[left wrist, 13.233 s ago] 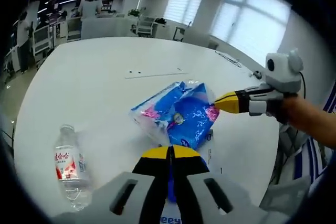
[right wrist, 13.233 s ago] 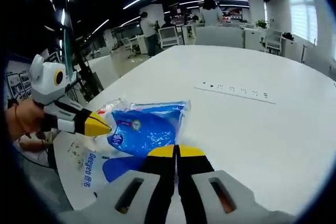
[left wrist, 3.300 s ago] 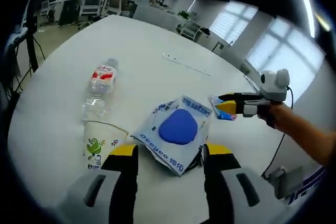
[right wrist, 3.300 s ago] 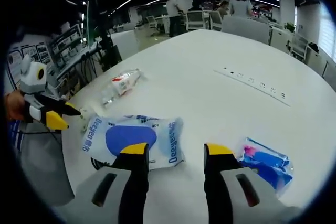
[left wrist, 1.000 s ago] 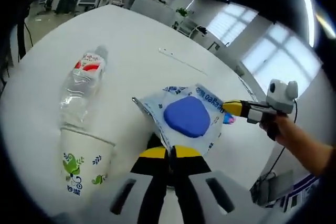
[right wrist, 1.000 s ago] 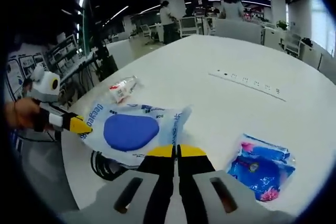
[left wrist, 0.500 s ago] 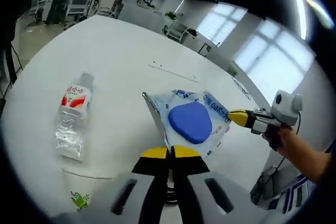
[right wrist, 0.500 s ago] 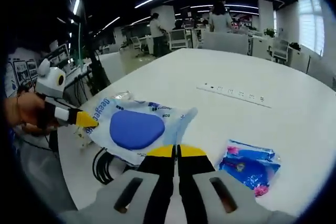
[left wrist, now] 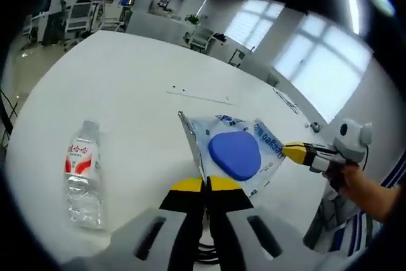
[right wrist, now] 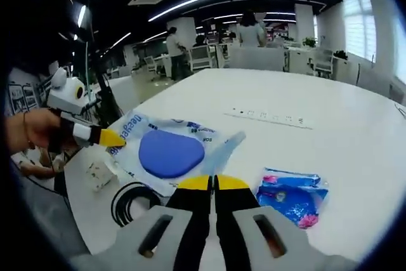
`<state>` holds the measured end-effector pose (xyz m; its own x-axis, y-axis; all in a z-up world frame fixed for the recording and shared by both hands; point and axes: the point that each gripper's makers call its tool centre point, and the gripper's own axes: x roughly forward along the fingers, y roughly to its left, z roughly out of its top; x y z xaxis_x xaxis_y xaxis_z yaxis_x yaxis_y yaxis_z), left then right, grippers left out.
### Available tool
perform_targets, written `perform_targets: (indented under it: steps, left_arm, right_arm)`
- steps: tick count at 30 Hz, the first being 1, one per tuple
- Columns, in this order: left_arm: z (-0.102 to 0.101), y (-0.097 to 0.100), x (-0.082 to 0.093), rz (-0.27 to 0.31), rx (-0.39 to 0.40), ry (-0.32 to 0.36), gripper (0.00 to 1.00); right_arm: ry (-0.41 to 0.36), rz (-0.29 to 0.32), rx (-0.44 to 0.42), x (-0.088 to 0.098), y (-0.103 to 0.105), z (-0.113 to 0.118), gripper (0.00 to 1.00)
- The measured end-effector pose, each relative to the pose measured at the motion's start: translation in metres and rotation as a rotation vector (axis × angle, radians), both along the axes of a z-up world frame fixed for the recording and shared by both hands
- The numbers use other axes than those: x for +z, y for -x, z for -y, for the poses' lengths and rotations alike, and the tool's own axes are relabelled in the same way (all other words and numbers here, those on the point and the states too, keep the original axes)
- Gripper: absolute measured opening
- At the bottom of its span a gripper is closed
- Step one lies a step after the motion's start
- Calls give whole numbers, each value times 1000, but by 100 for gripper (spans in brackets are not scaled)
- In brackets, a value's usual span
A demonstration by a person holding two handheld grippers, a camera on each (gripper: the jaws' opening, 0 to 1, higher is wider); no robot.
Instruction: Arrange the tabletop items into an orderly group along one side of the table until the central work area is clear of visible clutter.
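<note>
Left gripper view: the left tongs (left wrist: 204, 184) are pinched closed on the near edge of the white pack with the blue oval (left wrist: 235, 153), and the right tongs (left wrist: 287, 151) are clamped on its opposite edge, so the pack hangs stretched between them, lifted off the table (left wrist: 127, 93). In the right gripper view the same pack (right wrist: 166, 150) spans from the right tongs (right wrist: 212, 183) to the left tongs (right wrist: 119, 138).

It looks like a thin plastic wrapper: light, soft and floppy, with a slick film that sags and creases. Judging by that, the flat sealed edges are the sensible places to grip, as now; a hold on one corner alone would probably let it droop and swing.

A water bottle (left wrist: 81, 171) lies on its side to the left, likely to roll if nudged. The small blue packet (right wrist: 294, 197) sits on the table to the right, and a coiled black cable (right wrist: 133, 200) lies near the table edge under the pack.
</note>
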<state>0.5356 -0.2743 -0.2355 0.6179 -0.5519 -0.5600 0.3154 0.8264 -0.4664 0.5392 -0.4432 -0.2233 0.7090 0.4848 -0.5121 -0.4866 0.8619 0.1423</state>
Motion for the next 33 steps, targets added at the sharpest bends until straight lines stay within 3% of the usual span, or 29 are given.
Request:
perform_targets:
  steps: [9,33]
  left_arm:
    - [7,-12,-10,-11,-17,2,0]
    - [5,-53,-64,-66,-35,35,0]
  right_arm:
    - [12,-7,-35,-10,-6,7,0]
    - [71,-100,-56,-67,-37,9,0]
